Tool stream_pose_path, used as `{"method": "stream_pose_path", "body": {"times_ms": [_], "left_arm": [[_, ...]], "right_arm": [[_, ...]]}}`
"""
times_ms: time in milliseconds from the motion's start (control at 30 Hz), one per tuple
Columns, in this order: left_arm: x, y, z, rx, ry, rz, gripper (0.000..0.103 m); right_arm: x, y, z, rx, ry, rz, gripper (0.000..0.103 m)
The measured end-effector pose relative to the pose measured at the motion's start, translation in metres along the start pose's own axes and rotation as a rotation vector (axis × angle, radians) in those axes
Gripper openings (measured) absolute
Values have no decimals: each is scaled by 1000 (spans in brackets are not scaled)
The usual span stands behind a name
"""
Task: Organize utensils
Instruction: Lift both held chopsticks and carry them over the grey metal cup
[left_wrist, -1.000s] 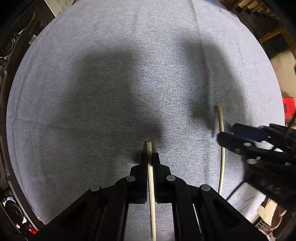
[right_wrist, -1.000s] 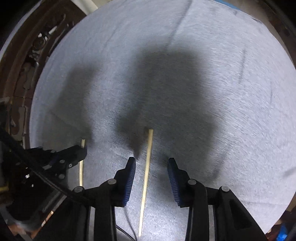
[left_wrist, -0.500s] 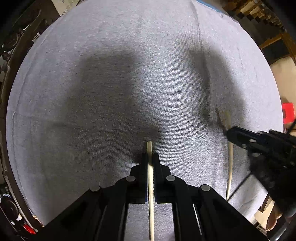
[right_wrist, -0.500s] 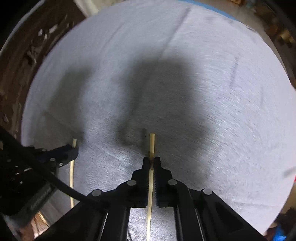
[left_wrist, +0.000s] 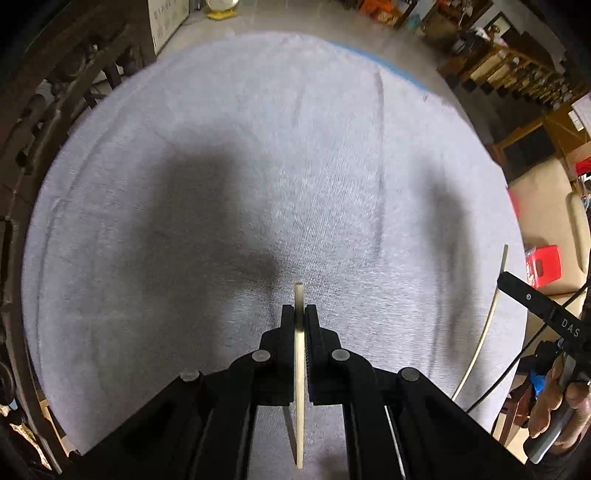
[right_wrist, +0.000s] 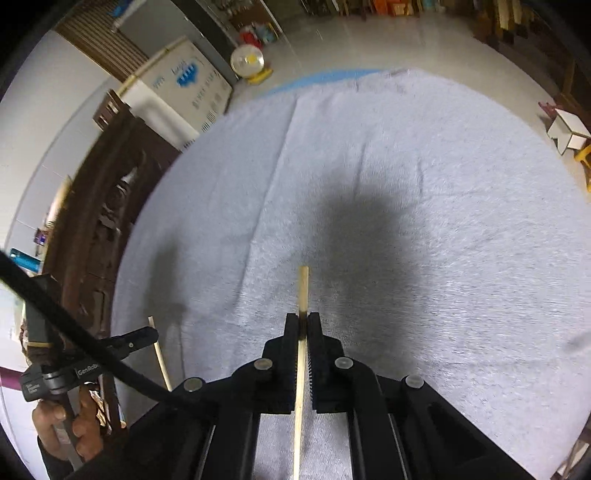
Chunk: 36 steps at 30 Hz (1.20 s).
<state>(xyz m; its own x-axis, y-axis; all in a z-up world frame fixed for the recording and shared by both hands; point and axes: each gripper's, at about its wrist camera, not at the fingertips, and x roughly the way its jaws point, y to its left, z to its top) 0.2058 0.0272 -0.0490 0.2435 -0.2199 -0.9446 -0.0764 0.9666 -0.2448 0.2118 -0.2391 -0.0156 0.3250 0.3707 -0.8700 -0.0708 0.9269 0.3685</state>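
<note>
Tablecloth (left_wrist: 258, 155) first: pale grey, covering a big round table and filling most of both views, with the grippers' dark shadows lying across it. Dark carved wooden furniture (right_wrist: 99, 236) is standing just past its left edge. I'm running two grippers here. My left gripper (left_wrist: 300, 314) is clamping one pale wooden chopstick (left_wrist: 299, 369) tight between its jaws, tip poking out forward over the cloth. My right gripper (right_wrist: 303, 321) is squeezing the second chopstick (right_wrist: 302, 295) the same way, jaws nearly together with only the stick between. From each camera I'm also seeing the other gripper off to the side.
</note>
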Motion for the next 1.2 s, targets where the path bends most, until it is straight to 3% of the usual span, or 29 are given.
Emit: {"method": "stream_pose_path", "body": {"times_ms": [433,800,1200], "left_arm": [[-93,-1,-23,-23,-238,-14,5],[-174,-9,-79,-26,-464,-38,5],[-254,-28,-138,4,-647,-106,5]], "right_arm": [[-101,-3,-45,-1,-325,24,5],[-210,5,-113,7,-646,109,5],[-279,37,-190,-51,-850,173,5]]}}
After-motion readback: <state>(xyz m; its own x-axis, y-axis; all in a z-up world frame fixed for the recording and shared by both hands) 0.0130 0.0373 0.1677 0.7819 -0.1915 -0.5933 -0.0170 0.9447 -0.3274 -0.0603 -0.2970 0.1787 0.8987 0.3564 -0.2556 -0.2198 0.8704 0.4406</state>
